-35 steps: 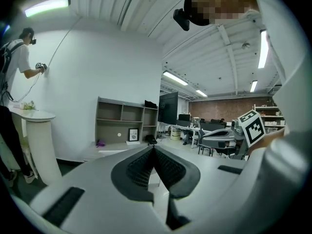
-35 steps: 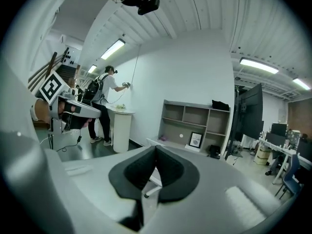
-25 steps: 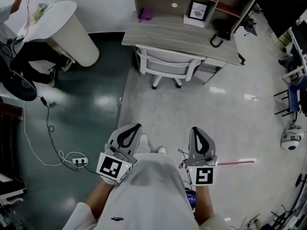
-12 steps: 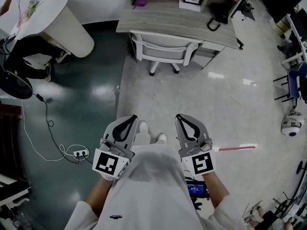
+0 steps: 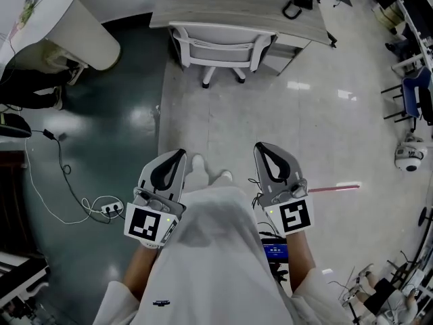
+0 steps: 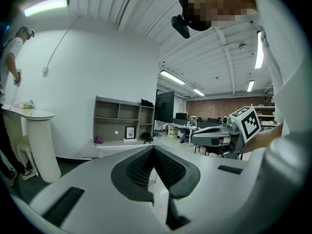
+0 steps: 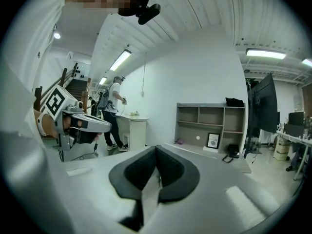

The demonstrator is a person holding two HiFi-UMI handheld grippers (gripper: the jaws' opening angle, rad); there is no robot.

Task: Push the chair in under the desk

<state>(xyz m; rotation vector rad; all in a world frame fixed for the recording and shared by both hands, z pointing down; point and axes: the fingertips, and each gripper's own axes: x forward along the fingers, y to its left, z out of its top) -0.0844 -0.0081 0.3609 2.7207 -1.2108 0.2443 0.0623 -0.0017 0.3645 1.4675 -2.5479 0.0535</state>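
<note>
A white swivel chair [image 5: 220,46] stands at the grey desk [image 5: 203,9] at the top of the head view, its seat partly under the desktop and its back facing me. My left gripper [image 5: 177,156] and right gripper [image 5: 265,149] are both shut with nothing in them, held side by side in front of my body and well short of the chair. In the left gripper view the desk [image 6: 105,147] shows far off with its shelf unit [image 6: 122,121]. The right gripper view shows the same shelf unit [image 7: 209,123] ahead.
A white rounded counter [image 5: 64,29] stands at the upper left with a person beside it. A cable and power strip [image 5: 108,208] lie on the dark floor at left. A red strip [image 5: 335,189] lies on the pale floor at right, with office chairs [image 5: 413,100] beyond.
The chair and desk have slid toward the top of the head view. Both grippers sit a little higher in the view and stay shut.
</note>
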